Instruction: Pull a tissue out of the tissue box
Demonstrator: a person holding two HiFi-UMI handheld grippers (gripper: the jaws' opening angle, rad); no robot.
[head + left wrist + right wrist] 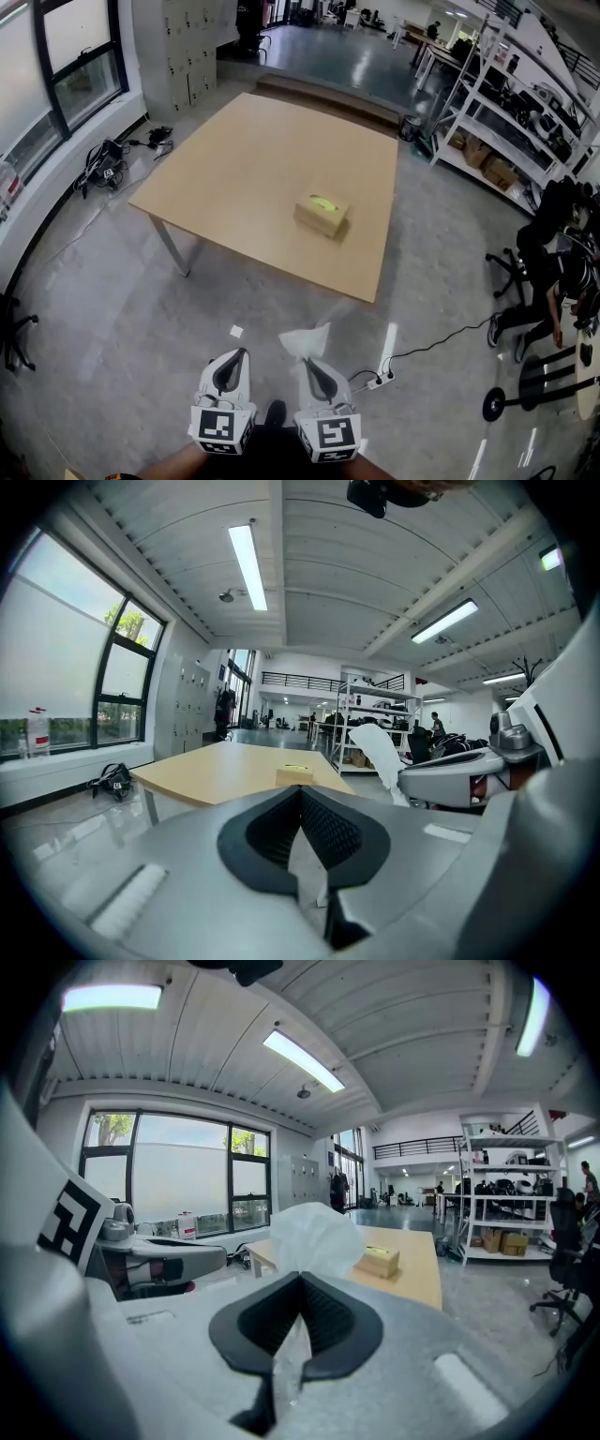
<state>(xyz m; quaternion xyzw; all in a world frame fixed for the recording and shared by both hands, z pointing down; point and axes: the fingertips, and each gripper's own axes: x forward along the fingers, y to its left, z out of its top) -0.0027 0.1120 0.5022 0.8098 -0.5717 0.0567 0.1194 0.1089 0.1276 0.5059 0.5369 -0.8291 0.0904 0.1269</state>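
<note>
One wooden table (244, 169) and one tissue box (322, 215) are in view in the workshop, with one white tissue (307, 340). There are two handheld grippers, the left gripper (232, 361) and the right gripper (311, 361), plus one power strip (381, 379) and one paper scrap (236, 331).

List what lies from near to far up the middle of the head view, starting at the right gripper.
right gripper → tissue pinched in it → near edge of the table → tissue box
</note>
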